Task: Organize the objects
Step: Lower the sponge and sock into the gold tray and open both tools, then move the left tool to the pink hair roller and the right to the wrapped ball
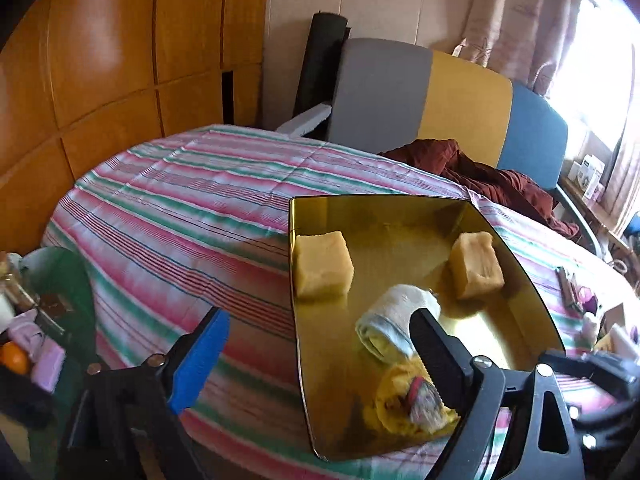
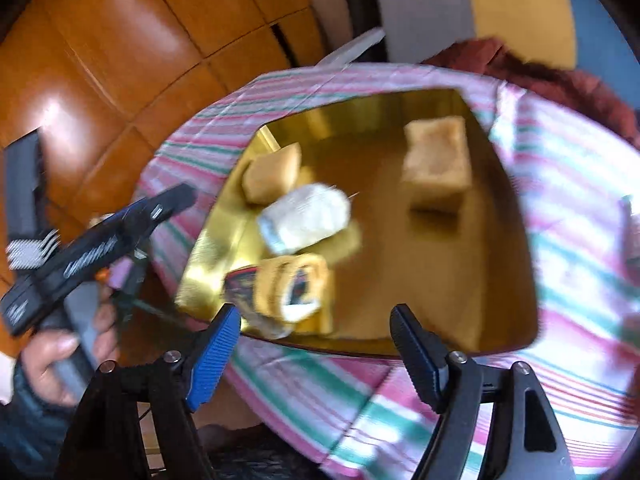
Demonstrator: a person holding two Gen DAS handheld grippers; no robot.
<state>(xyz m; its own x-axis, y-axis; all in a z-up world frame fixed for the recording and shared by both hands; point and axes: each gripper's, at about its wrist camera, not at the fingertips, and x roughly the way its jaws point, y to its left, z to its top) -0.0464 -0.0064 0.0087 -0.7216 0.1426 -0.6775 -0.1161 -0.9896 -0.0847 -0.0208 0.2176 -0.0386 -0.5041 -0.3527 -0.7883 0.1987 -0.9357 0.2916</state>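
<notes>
Left wrist view: riding low and close behind its own fingers, angled down across the striped bedspread (image 1: 180,208) toward the colored headboard (image 1: 464,96). Right wrist view: steeper, near, blurry, looking down from the bed's near edge. Shared by both: the gold tray (image 1: 380,216) and wooden wardrobe (image 1: 100,60).

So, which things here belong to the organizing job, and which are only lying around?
Job: gold tray; two yellow blocks; white cloth roll; yellow roll.
Lying around: dark red cloth; orange; boxes by the window.
</notes>
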